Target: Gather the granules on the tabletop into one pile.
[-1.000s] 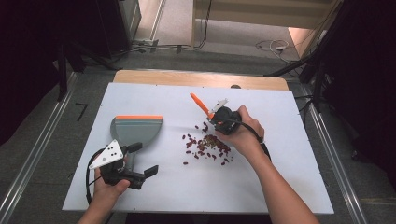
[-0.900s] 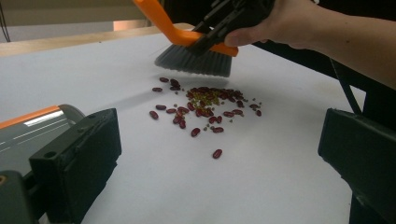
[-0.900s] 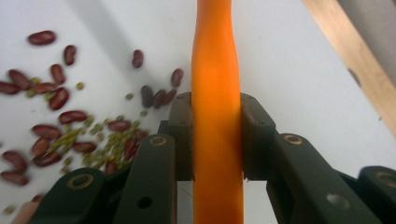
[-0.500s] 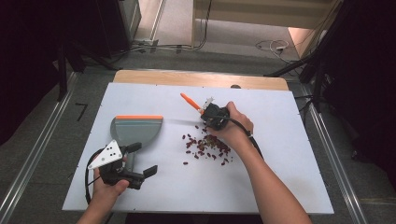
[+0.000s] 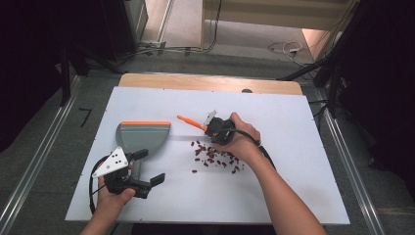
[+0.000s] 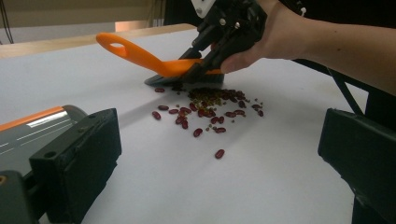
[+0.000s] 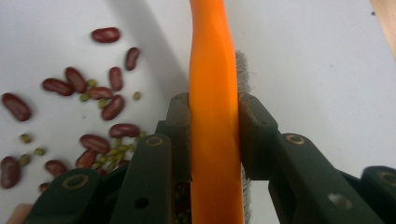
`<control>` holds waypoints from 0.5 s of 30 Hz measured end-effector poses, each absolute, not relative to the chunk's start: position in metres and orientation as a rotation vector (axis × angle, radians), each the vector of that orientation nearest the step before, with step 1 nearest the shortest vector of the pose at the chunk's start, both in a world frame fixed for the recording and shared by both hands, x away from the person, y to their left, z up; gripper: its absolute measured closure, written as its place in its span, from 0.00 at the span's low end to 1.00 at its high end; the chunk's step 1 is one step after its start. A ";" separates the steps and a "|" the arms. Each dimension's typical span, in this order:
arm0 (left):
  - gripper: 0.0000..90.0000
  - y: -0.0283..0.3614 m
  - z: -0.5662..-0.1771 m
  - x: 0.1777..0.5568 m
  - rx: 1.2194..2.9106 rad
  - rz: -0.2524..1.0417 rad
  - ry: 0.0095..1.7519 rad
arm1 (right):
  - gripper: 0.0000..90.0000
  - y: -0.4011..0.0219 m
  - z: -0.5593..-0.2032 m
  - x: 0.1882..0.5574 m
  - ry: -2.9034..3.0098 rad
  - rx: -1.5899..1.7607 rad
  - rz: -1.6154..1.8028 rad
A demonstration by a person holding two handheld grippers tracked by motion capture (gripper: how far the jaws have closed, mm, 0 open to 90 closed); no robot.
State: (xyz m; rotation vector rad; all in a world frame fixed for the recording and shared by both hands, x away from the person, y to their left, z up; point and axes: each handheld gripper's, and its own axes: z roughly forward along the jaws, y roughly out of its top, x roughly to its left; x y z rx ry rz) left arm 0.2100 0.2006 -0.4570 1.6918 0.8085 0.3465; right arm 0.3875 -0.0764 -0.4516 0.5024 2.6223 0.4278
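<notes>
A brush with an orange handle [image 5: 188, 121] is tilted over the white table, its grey bristles [image 7: 242, 70] down at the far edge of a scatter of red and small green beans [image 5: 215, 159]. My right gripper [image 5: 218, 131] is shut on the handle [image 7: 212, 93], with the pads pressing both its sides. A grey dustpan with an orange lip [image 5: 144, 137] lies to the left of the beans. My left gripper [image 5: 148, 166] sits just in front of the dustpan, open and holding nothing. In its own view the beans [image 6: 205, 109] and the brush [image 6: 140, 56] lie ahead.
The white table top [image 5: 303, 171] has a wooden strip [image 5: 210, 82] along its far edge. Metal rails run along the floor on both sides. Black cables trail from both grippers. A few stray beans [image 6: 219, 153] lie apart from the pile.
My right hand has carried the brush leftward and down toward the far side of the beans. The left gripper and dustpan have stayed put.
</notes>
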 end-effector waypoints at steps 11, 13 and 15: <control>0.00 0.200 -0.456 0.210 1.693 0.349 0.807 | 0.75 -0.078 -0.449 0.370 2.690 0.416 0.444; 0.00 0.200 -0.457 0.210 1.694 0.349 0.807 | 0.75 -0.080 -0.448 0.367 2.702 0.387 0.456; 0.00 0.200 -0.457 0.210 1.693 0.349 0.807 | 0.74 -0.081 -0.448 0.364 2.719 0.362 0.462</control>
